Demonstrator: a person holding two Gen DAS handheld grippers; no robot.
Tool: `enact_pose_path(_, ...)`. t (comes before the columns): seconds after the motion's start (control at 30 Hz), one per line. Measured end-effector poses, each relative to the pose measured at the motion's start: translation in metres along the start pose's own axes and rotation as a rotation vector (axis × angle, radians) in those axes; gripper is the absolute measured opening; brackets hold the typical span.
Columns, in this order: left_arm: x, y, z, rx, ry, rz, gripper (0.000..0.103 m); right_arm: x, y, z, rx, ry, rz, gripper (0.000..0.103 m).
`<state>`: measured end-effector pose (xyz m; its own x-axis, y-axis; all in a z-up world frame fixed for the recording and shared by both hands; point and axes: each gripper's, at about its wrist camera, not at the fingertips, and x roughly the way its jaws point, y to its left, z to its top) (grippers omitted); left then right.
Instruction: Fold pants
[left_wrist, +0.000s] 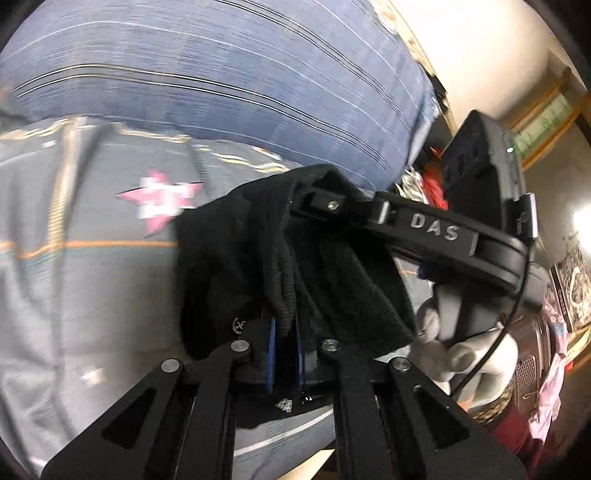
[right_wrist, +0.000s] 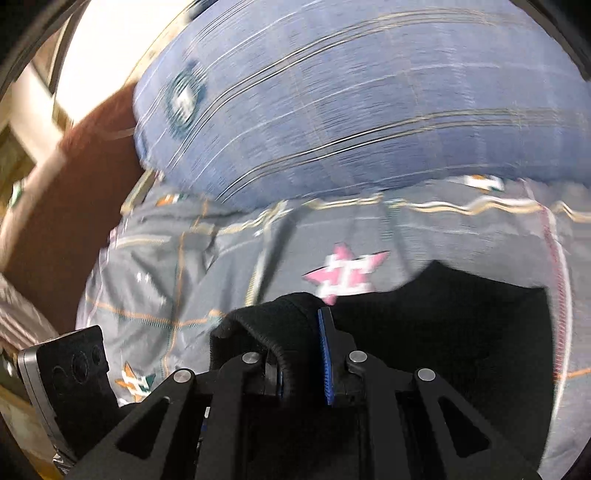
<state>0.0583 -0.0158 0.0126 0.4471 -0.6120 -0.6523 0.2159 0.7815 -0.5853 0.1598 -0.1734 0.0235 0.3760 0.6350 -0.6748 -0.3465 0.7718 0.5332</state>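
1. Spreading under everything is the grey star-print bedsheet (left_wrist: 92, 258), with a blue striped pillow (right_wrist: 369, 110) behind it.
2. The black pants (left_wrist: 236, 266) hang bunched above the sheet; they look soft, light and floppy, best held by the ribbed hem.
3. The left gripper (left_wrist: 284, 350) pinches that hem; the right gripper (right_wrist: 303, 365) clamps another fold.

Home bedroom: star-patterned grey bedsheet (right_wrist: 280, 251), blue striped pillow (left_wrist: 207, 74)

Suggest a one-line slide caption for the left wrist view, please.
Left gripper clamps the black pants beside the right gripper above a star-patterned bedsheet.
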Motion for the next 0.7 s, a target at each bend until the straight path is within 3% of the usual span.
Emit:
enact_pose_path(0.23,0.083,-0.061,0.010,0.107,0.092,0.019,0.007,-0.029,-0.097,-0.004,0.160,-0.076,0.000,0.015)
enact_pose_path(0.37,0.115,-0.078,0.006,0.144,0.134,0.050,0.017,-0.035,-0.141,-0.014,0.219,-0.096,-0.052,0.016)
enact_pose_path(0.4,0.120,-0.080,0.003,0.143,0.149,0.047,0.019,-0.035,-0.149,-0.015,0.229,-0.093,-0.072,0.020)
enact_pose_path(0.5,0.108,-0.081,-0.004,0.141,0.172,0.015,0.025,-0.037,-0.175,-0.025,0.280,-0.084,-0.094,0.029)
enact_pose_path(0.6,0.087,-0.083,-0.008,0.145,0.161,-0.015,0.041,-0.054,-0.189,-0.032,0.313,-0.136,-0.107,0.039)
enact_pose_path(0.7,0.058,-0.076,-0.010,0.147,0.121,0.003,0.044,-0.071,-0.192,-0.035,0.314,-0.191,-0.166,0.041)
